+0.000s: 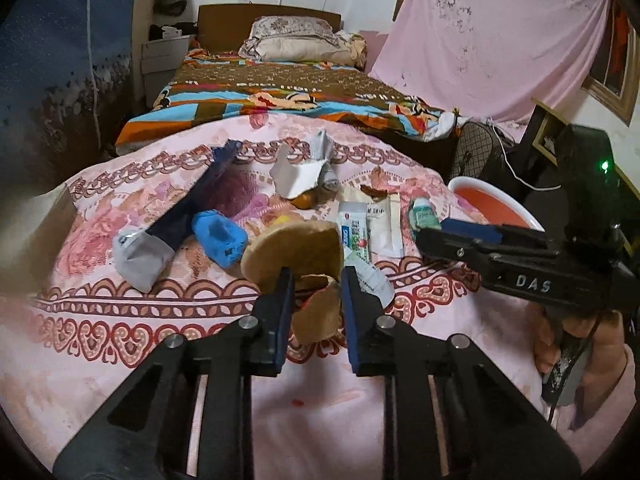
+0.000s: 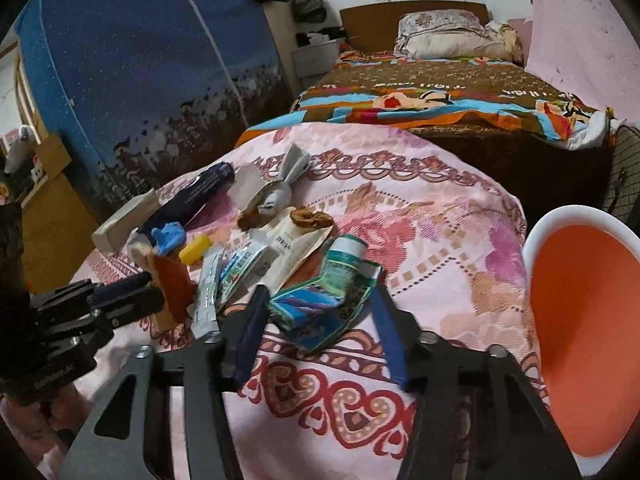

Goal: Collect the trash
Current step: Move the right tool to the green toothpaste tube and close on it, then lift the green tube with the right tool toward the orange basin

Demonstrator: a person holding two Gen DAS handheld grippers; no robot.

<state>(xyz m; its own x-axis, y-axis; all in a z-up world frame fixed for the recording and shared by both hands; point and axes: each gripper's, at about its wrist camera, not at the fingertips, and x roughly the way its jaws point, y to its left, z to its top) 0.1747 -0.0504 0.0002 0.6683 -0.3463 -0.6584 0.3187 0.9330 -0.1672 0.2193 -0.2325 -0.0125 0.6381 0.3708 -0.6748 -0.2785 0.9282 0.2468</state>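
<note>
A heap of trash lies on a table draped in a pink floral cloth [image 2: 440, 232], and every place here is given from the orange bowl [image 2: 588, 320] with a white rim at the table's right edge. Farthest left of the bowl lie a pale rectangular box [image 2: 124, 222] and a dark blue tube [image 2: 192, 200] with a grey end. Right of them sit a crumpled blue glove [image 2: 168, 236], a small yellow piece [image 2: 195, 249] and torn white paper [image 1: 298, 176]. Closer to the bowl, the left gripper [image 1: 316, 300] has its blue-padded jaws pressed onto a piece of tan cardboard [image 1: 294, 254], which stands up between them. Next come flat white sachets [image 2: 256, 264] with blue and green print, fanned out on the cloth. Nearest the bowl, just to its left, lies a crumpled green-and-blue wrapper [image 2: 324, 304] with a small green-capped tube [image 2: 346, 258] touching its far edge. The right gripper [image 2: 320, 316] straddles that wrapper, jaws partly spread; whether the pads touch it cannot be told. A bed with a patterned blanket [image 2: 440, 96] stands behind the table.
</note>
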